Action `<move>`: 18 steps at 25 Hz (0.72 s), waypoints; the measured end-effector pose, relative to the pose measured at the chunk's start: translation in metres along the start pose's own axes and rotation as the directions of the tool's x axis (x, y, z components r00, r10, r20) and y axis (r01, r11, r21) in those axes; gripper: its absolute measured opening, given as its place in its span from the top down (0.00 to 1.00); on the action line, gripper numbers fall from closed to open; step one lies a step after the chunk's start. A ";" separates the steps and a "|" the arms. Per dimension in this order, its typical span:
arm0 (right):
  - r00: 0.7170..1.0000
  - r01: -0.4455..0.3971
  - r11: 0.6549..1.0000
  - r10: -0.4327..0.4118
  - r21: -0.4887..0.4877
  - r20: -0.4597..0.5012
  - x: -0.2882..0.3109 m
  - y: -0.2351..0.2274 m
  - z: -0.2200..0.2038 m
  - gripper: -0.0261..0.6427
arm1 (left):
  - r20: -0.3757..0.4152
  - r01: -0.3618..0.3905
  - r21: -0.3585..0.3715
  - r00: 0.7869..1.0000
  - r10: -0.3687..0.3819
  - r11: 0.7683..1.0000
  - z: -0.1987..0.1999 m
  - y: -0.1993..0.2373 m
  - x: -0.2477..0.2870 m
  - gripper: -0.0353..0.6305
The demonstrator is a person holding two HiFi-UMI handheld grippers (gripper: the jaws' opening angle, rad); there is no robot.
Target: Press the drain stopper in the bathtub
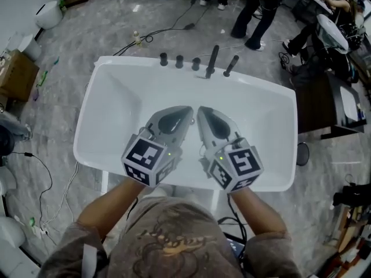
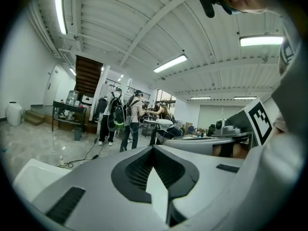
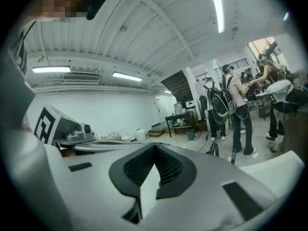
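Observation:
The white bathtub [image 1: 119, 91] fills the middle of the head view, with black tap knobs [image 1: 179, 61] and a black spout [image 1: 213, 61] on its far rim. I see no drain stopper; the two grippers cover the tub's floor. My left gripper [image 1: 186, 112] and right gripper [image 1: 203, 112] hover side by side above the tub, tips almost touching. Both point level across the room, so their own views show the hall. In each, the jaws meet at the tip, left gripper [image 2: 154, 147] and right gripper [image 3: 155, 146], with nothing between them.
People [image 1: 258, 10] stand beyond the tub's far right corner, and others show in the left gripper view [image 2: 118, 121]. Black cables [image 1: 156, 33] run over the marble floor behind the tub. A cardboard box [image 1: 14, 74] sits at the left, dark furniture [image 1: 339, 106] at the right.

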State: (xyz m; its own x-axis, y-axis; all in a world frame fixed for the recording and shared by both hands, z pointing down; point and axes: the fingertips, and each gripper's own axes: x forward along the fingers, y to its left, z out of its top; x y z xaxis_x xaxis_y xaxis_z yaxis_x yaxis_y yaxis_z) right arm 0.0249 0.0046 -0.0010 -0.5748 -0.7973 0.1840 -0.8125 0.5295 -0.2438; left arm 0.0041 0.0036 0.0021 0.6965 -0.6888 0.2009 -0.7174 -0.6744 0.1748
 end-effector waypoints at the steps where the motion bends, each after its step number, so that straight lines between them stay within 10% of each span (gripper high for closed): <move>1: 1.000 -0.002 1.000 0.002 0.000 0.013 -0.008 0.002 0.005 0.96 | 0.004 0.013 0.000 1.000 -0.013 1.000 0.003 -0.006 -0.004 0.94; 18: 0.967 -0.169 0.978 0.188 -0.121 0.174 -0.089 0.056 0.020 0.96 | 0.080 0.125 0.037 0.989 -0.128 0.991 0.012 -0.043 -0.060 0.94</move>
State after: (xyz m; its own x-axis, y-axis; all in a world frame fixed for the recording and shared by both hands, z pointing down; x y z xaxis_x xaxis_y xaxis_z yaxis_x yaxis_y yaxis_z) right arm 0.0325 0.0988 -0.0503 -0.6919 -0.7212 -0.0335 -0.7094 0.6877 -0.1542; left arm -0.0068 0.0713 -0.0287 0.7814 -0.6161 0.0993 -0.6236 -0.7645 0.1632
